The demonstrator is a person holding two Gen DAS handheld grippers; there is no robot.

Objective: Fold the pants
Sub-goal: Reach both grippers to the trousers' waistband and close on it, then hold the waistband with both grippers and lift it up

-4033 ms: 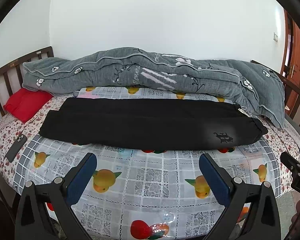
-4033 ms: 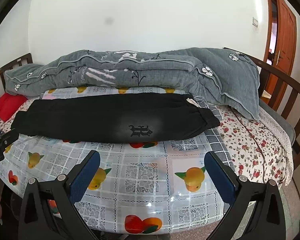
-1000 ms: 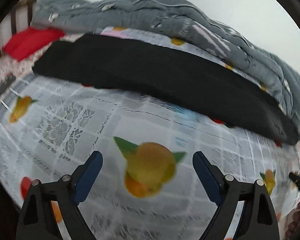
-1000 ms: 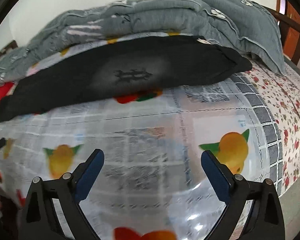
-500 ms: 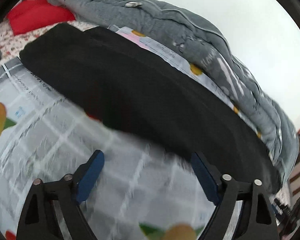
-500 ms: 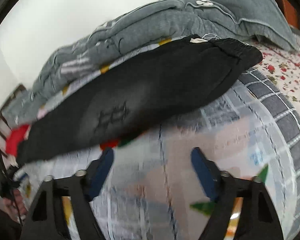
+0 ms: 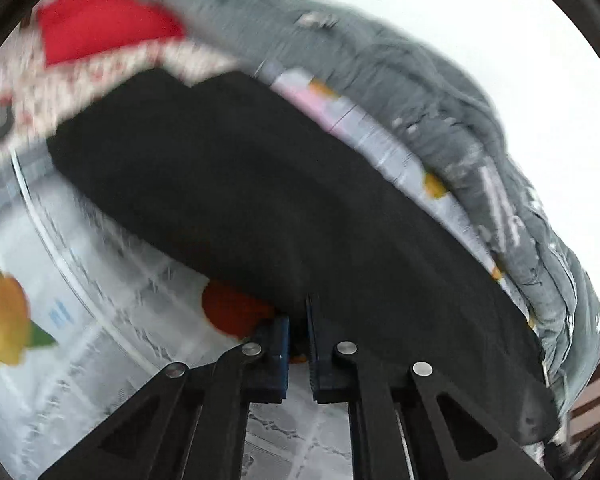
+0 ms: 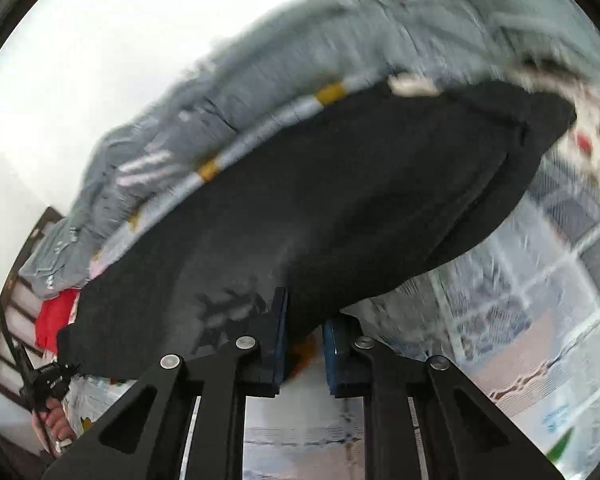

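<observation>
The black pants [image 7: 284,208] lie lengthwise across the bed, folded along their length, and fill both blurred views [image 8: 340,208]. My left gripper [image 7: 298,332] is shut on the near edge of the pants, towards their left part. My right gripper [image 8: 303,332] is shut on the near edge too, beside the grey logo [image 8: 228,312], with the waistband end [image 8: 540,128] to its right.
A grey quilt [image 7: 440,120] is heaped along the far side behind the pants. A red pillow [image 7: 100,28] lies at the far left by the wooden headboard [image 8: 4,312]. The fruit-print plastic sheet [image 7: 80,320] covers the near part of the bed.
Both grippers moved forward and down to the near edge of the pants. Both went from wide open to shut on the fabric.
</observation>
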